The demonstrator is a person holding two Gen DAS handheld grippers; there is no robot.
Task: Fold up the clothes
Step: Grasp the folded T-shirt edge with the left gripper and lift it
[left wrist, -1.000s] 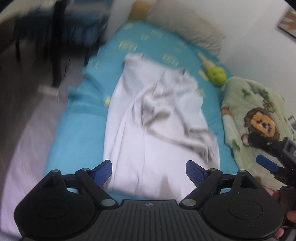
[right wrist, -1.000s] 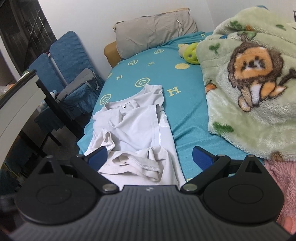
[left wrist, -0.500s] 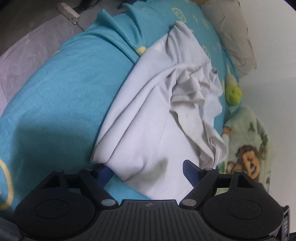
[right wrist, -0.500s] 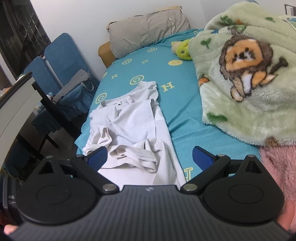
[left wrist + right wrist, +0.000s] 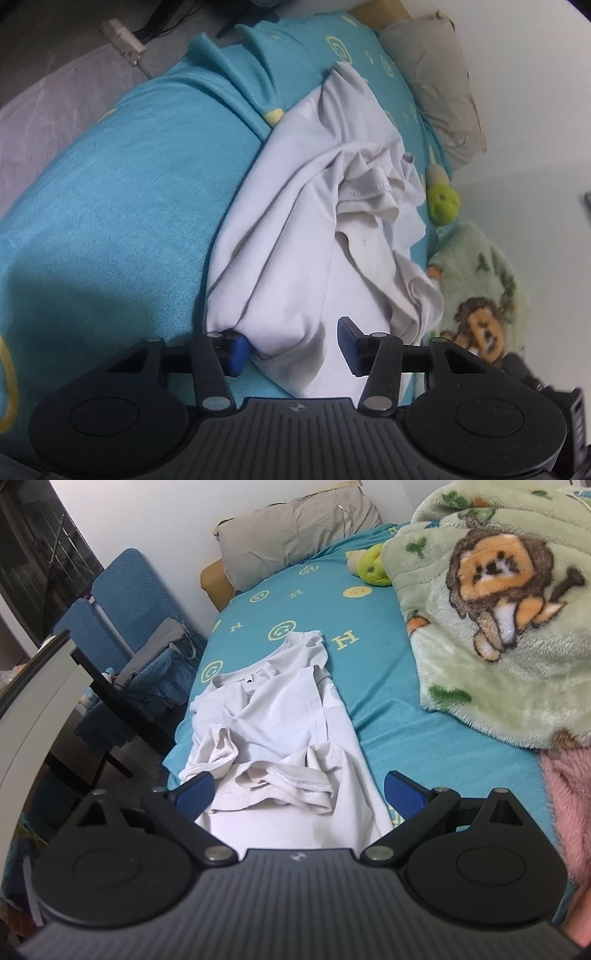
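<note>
A white T-shirt [image 5: 295, 229] lies crumpled lengthwise on the turquoise bed sheet [image 5: 110, 206]. My left gripper [image 5: 293, 347] is low at the shirt's near corner, its blue fingers partly closed around a bunched fold of the hem, a gap still between them. In the right wrist view the same shirt [image 5: 280, 716] lies with its collar at the far end and a rumpled hem near me. My right gripper [image 5: 299, 794] is open, hovering above the shirt's near end, holding nothing.
A green lion blanket [image 5: 498, 602] covers the bed's right side, with a pink fleece [image 5: 569, 797] near it. A grey pillow [image 5: 295, 528] and green plush toy [image 5: 373, 566] lie at the head. Blue chairs [image 5: 122, 605] and a dark table stand left of the bed.
My left gripper dropped down to the shirt's near corner and its fingers narrowed around the cloth. My right gripper drifted slightly, staying open above the shirt.
</note>
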